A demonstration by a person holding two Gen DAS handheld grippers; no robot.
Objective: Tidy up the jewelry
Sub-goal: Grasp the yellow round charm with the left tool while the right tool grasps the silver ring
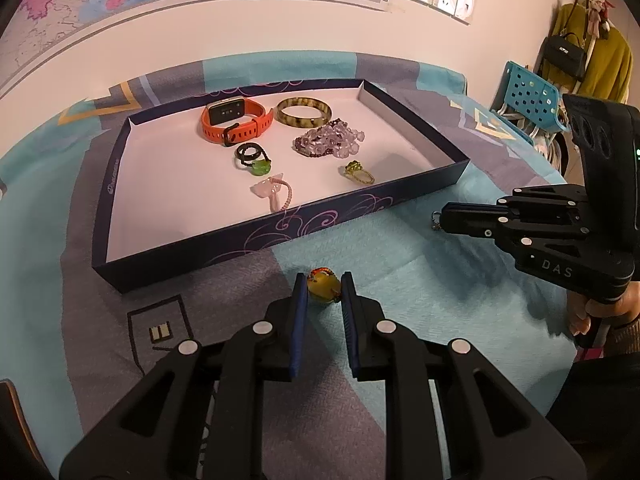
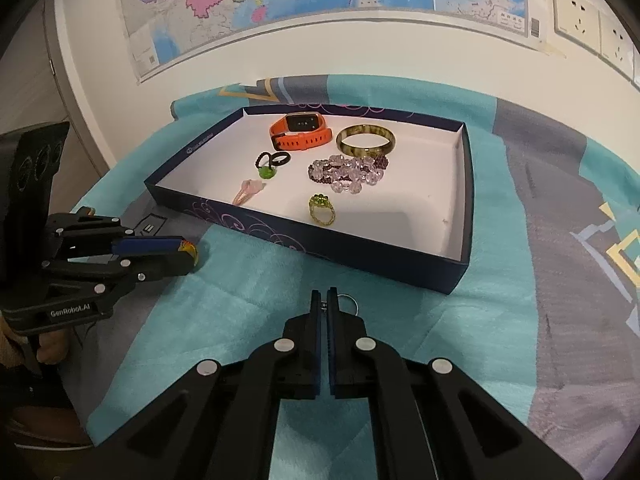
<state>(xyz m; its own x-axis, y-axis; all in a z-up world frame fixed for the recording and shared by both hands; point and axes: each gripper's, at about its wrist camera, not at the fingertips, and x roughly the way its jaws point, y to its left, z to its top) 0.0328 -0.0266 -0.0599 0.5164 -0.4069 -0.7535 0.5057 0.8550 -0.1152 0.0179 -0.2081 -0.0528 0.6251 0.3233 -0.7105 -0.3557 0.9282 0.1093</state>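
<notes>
Right now your left gripper (image 1: pixel 323 286) pinches the yellow-orange glazed ring (image 1: pixel 322 289) on the teal blanket (image 1: pixel 420 280), your right gripper (image 2: pixel 323 300) clamps the thin silver wire ring (image 2: pixel 347 303), both ready for the shallow navy cardboard tray (image 2: pixel 360 258) holding 6 pieces.

Both tools are black angular plastic with round silver screws and blue ribbed pads (image 1: pixel 298 320). The right tool (image 1: pixel 440 220) reads "DAS"; the left tool (image 2: pixel 188 254) reads "GenRobot.AI".

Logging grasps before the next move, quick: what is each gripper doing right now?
Left gripper: shut on the yellow bead piece.
Right gripper: shut on a small metal ring.
</notes>
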